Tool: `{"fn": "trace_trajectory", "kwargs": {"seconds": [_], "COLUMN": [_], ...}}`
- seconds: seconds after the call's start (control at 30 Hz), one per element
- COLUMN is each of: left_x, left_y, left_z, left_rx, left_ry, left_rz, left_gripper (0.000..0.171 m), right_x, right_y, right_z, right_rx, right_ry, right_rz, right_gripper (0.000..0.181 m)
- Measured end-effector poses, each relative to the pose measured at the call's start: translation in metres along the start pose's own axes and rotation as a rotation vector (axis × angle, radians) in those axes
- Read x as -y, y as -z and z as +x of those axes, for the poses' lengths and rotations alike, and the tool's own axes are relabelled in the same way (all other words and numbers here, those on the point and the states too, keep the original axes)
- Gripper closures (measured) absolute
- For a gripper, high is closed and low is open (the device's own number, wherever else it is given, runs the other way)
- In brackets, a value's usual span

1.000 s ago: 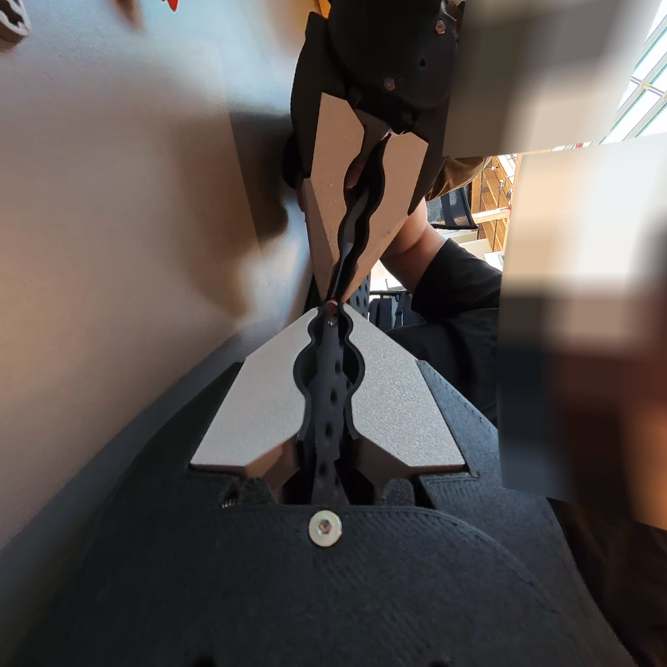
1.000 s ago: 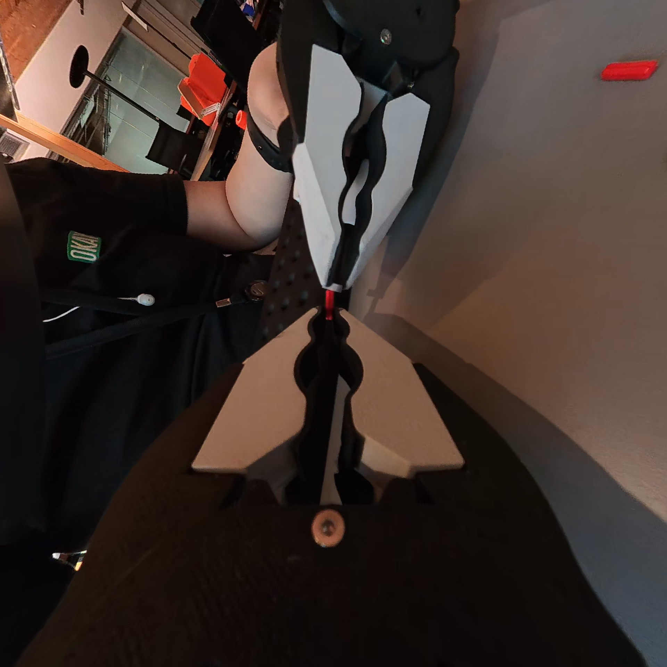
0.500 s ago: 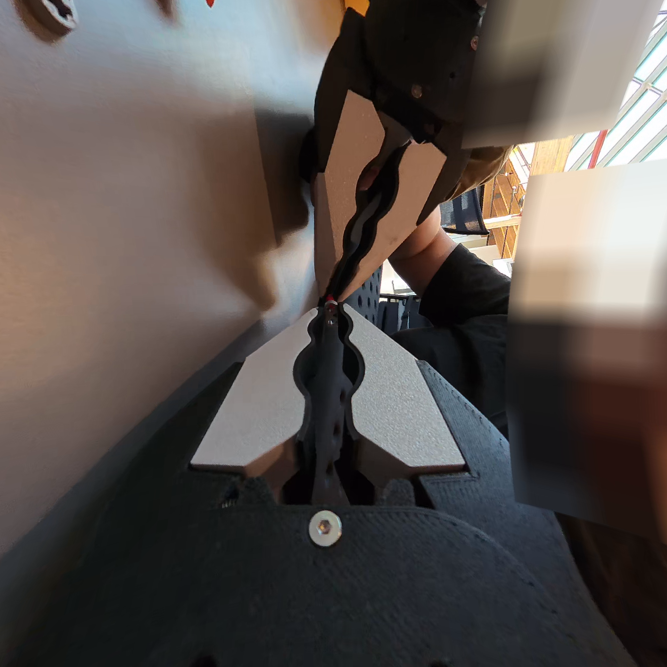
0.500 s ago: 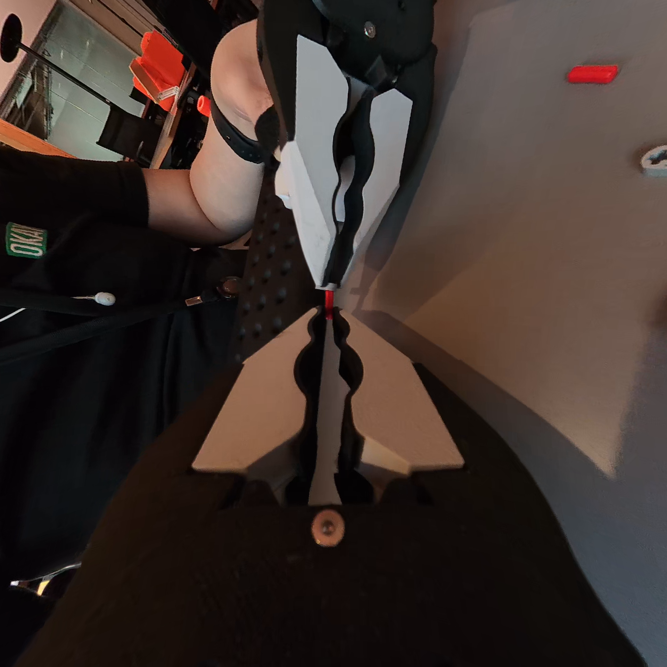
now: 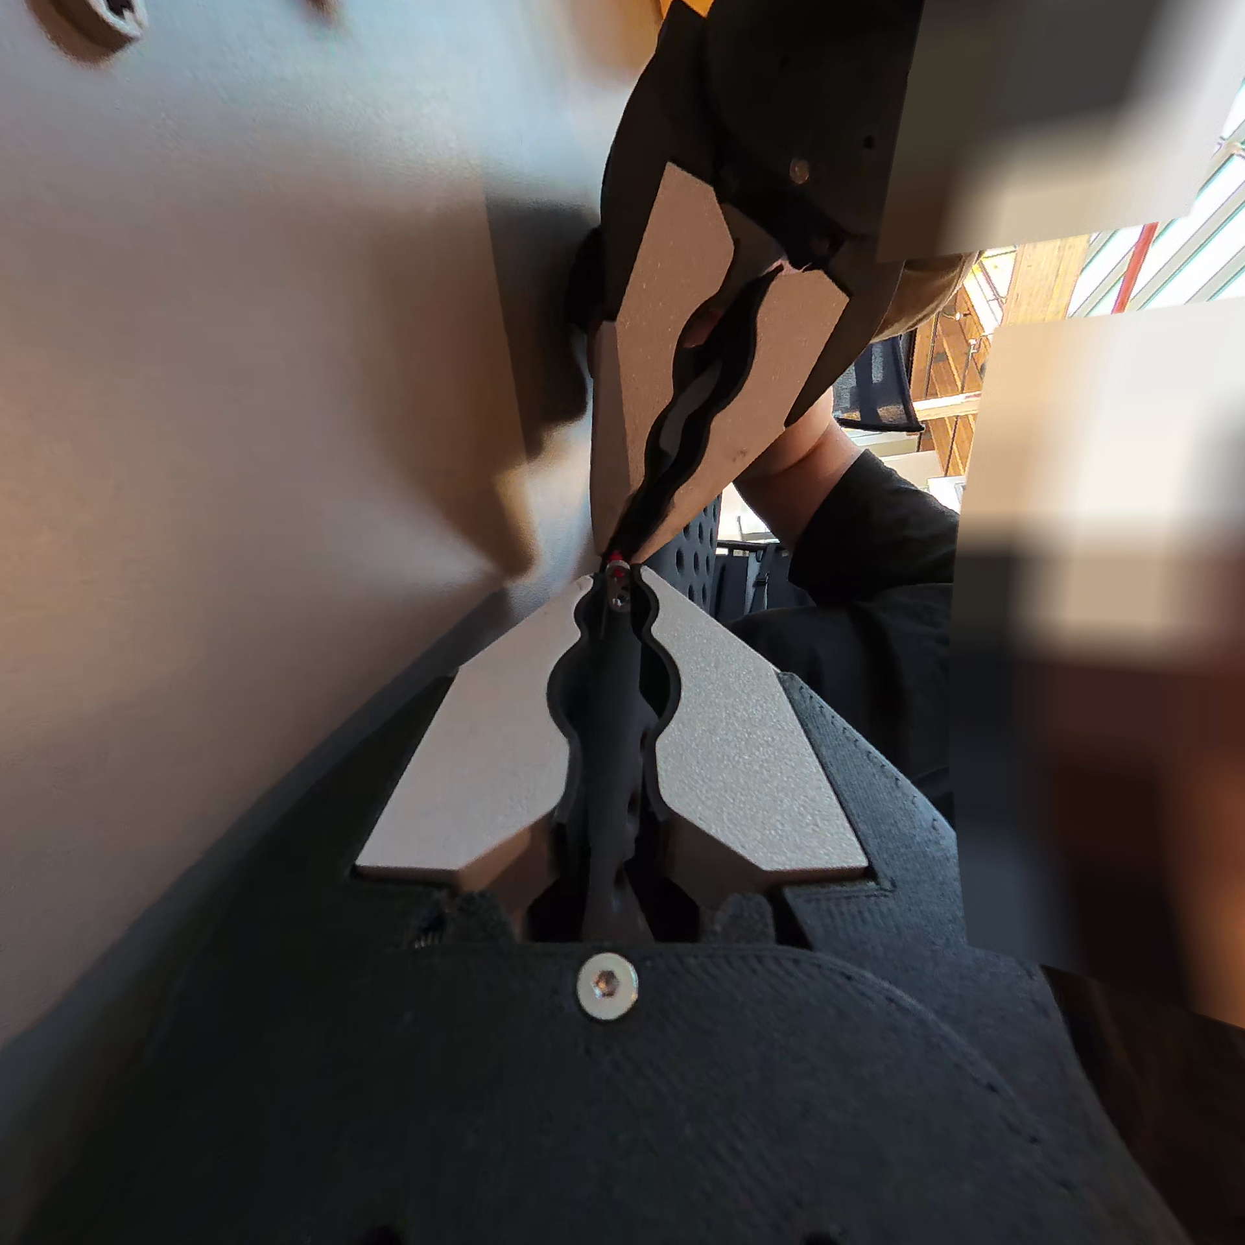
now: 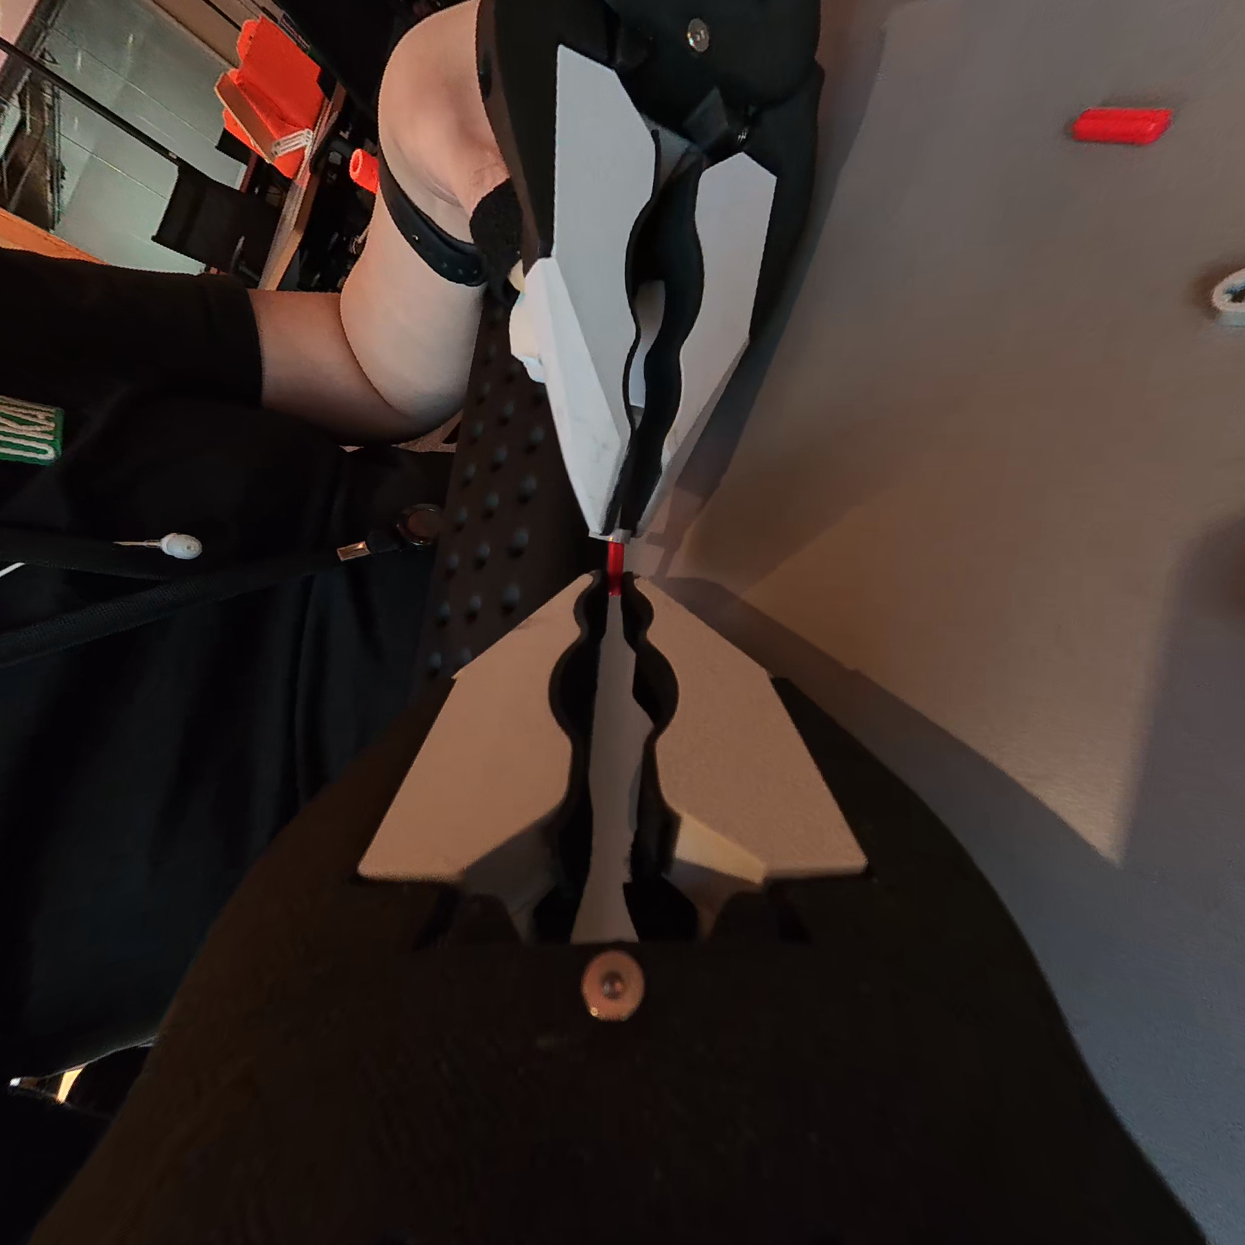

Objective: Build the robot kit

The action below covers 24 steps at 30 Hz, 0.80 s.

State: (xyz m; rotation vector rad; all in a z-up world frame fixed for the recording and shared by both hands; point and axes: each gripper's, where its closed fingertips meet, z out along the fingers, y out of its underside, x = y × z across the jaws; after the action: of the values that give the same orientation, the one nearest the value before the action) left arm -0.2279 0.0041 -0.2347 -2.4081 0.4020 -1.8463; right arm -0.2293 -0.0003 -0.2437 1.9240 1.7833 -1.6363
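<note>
Red and slender, a small pin point(image 6: 614, 564) is gripped at either end by the clenched right tongs point(image 6: 612, 585) and left tongs point(image 5: 616, 581); tip to tip, it is bridged above the pale surface point(image 6: 977, 471).

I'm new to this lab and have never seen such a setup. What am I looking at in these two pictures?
Each picture comes from a camera mounted on a hand-held two-finger clamp, looking forward along its pale wedge-shaped fingers.

In the left wrist view, the left gripper fills the foreground and the right gripper faces it, tip to tip. The right wrist view shows the reverse: the right gripper near, the left gripper opposite.

Both are shut on one small thin red piece spanning the gap between their tips; what it is cannot be told.

On the pale grey table surface beside them lie a small red flat block and a blurred whitish round part.
</note>
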Motion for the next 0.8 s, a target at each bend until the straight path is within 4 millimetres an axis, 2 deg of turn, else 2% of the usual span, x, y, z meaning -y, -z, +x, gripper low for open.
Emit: {"fn": "trace_trajectory", "kwargs": {"seconds": [0.8], "left_x": [-0.0019], "left_y": [-0.0011], "left_z": [0.001], "left_rx": [0.001], "left_ry": [-0.013], "left_rz": [-0.012], "left_gripper": [0.166], "right_x": [-0.0009], "right_y": [-0.0003], "right_z": [-0.0047], "right_rx": [-0.025], "right_ry": [0.033], "right_rz": [-0.025], "right_gripper": [0.178]}}
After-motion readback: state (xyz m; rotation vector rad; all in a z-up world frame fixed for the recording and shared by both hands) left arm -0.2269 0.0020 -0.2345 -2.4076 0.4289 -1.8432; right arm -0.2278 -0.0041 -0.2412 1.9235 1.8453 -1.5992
